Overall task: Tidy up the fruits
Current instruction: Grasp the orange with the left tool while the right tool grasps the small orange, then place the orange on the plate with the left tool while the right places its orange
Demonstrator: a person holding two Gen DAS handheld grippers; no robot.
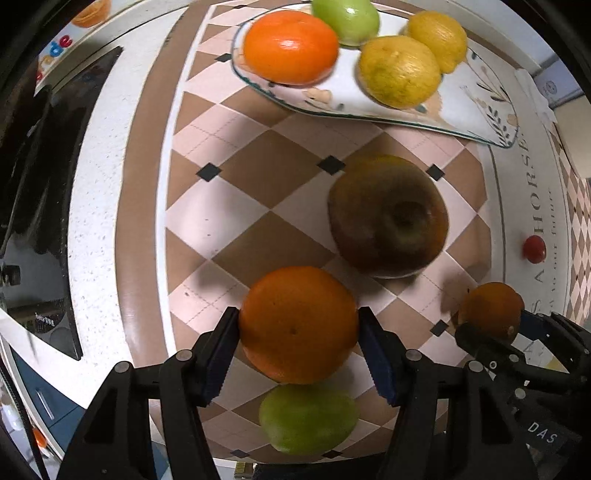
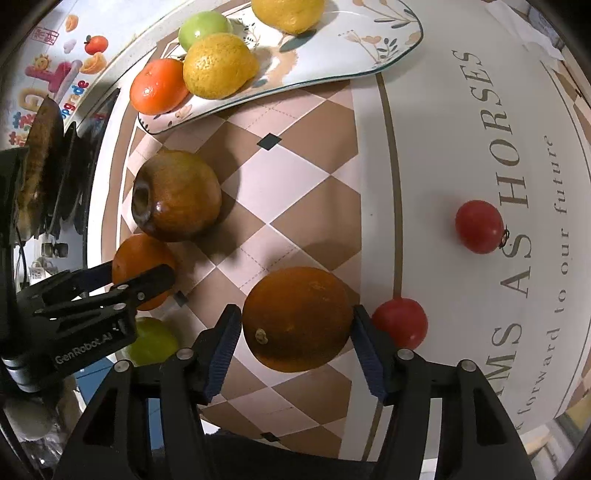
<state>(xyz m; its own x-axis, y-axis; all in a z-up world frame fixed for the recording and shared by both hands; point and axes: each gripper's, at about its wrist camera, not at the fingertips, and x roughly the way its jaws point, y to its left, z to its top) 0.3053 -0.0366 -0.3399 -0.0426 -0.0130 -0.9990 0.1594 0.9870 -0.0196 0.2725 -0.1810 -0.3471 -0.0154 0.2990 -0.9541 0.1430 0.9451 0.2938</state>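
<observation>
Checkered brown-and-pink cloth (image 1: 258, 177) covers the worktop, with a white patch of lettering along one side. Both grippers point down at it, each one on its own orange.

Left gripper (image 1: 297, 347) has its blue pads pressed to either side of an orange (image 1: 297, 325), so it's clamped on at a medium width. A green fruit (image 1: 308, 421) lies just beside that orange, toward the near edge, and a big brownish apple (image 1: 388, 218) sits a bit further in, stem dimple up.

Right gripper (image 2: 295, 343) is doing the same thing with a darker orange (image 2: 297, 319), pads touching both sides. A red tomato (image 2: 400, 325) sits right by the outer finger, can't tell if they actually touch. Second tomato (image 2: 479, 226) is well apart, out on the lettering.

Toward the far edge there's a flowery plate (image 2: 369, 48), and already on it are an orange fruit (image 2: 159, 86), a green apple (image 2: 203, 27) and two lemons, front one (image 2: 218, 66) and back one (image 2: 288, 13).
</observation>
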